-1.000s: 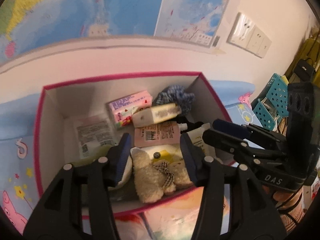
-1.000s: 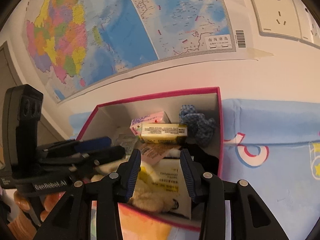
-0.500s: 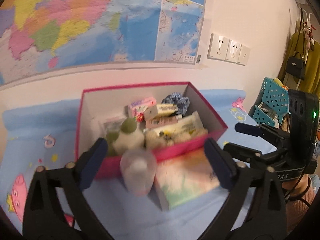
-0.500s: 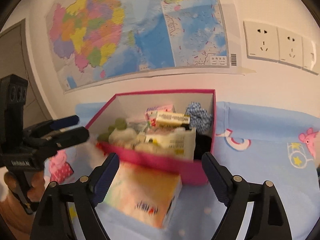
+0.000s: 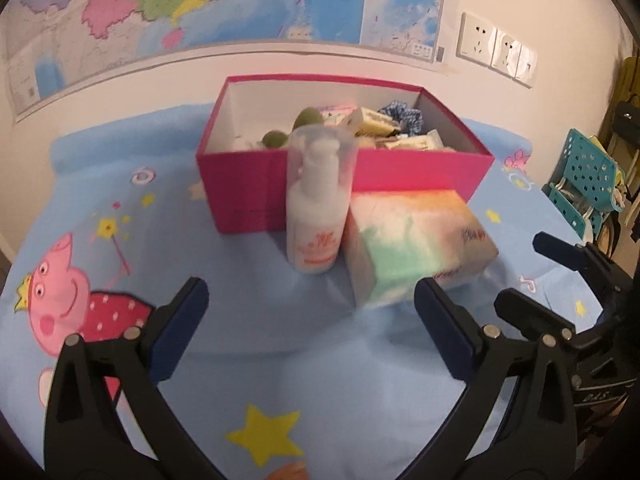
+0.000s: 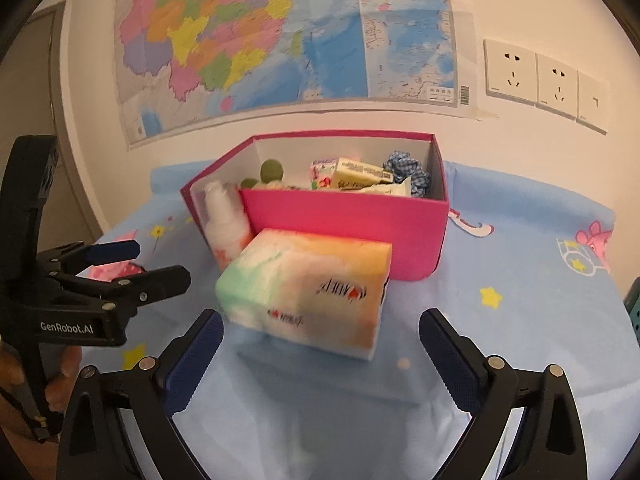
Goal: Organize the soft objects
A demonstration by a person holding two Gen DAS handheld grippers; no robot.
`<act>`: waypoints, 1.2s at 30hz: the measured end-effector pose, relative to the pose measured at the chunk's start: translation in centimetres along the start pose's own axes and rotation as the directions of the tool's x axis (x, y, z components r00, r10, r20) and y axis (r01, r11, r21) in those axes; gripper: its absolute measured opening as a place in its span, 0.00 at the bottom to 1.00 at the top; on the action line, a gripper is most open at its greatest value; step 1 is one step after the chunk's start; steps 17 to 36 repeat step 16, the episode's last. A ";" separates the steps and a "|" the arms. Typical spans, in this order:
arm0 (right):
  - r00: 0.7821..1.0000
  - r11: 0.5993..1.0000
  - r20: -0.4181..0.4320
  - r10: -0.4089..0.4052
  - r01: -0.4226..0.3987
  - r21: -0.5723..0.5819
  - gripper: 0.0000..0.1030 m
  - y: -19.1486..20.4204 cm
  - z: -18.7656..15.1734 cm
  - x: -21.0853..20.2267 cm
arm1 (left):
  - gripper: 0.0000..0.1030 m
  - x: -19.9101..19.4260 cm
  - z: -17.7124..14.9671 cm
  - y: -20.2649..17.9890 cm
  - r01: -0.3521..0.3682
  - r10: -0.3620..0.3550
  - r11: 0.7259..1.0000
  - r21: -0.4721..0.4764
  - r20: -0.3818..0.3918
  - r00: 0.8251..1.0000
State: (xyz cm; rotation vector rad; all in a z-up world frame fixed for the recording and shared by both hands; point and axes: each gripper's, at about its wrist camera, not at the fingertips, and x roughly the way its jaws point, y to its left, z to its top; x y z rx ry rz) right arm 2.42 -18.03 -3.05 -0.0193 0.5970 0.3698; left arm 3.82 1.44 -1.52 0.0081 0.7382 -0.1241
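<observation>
Right wrist: left gripper (image 6: 138,262) reads "GenRobot.AI".

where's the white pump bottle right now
The white pump bottle stands upright on the blue sheet just outside the pink box, against its front wall, with the pastel tissue pack right beside it.

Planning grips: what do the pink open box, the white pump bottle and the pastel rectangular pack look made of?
Pink open box: likely matte cardboard, with thin straight walls and a white lining. White pump bottle: looks like smooth plastic under a clear cap. Pastel rectangular pack: probably soft printed film; blur leaves it open.
</observation>
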 end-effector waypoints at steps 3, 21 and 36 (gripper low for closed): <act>1.000 1.000 -0.005 0.005 -0.005 0.003 0.97 0.4 -0.5 -0.4 | 1.00 -0.5 -1.0 0.0 -0.012 0.012 1.000 -0.002 -0.005 1.000; 0.999 1.000 -0.034 0.018 -0.018 0.001 0.97 1.2 -1.8 -0.6 | 1.00 -1.0 -2.3 -0.4 -0.036 0.036 0.999 0.003 -0.020 0.999; 0.999 1.000 -0.034 0.018 -0.018 0.001 0.97 1.2 -1.8 -0.6 | 1.00 -1.0 -2.3 -0.4 -0.036 0.036 0.999 0.003 -0.020 0.999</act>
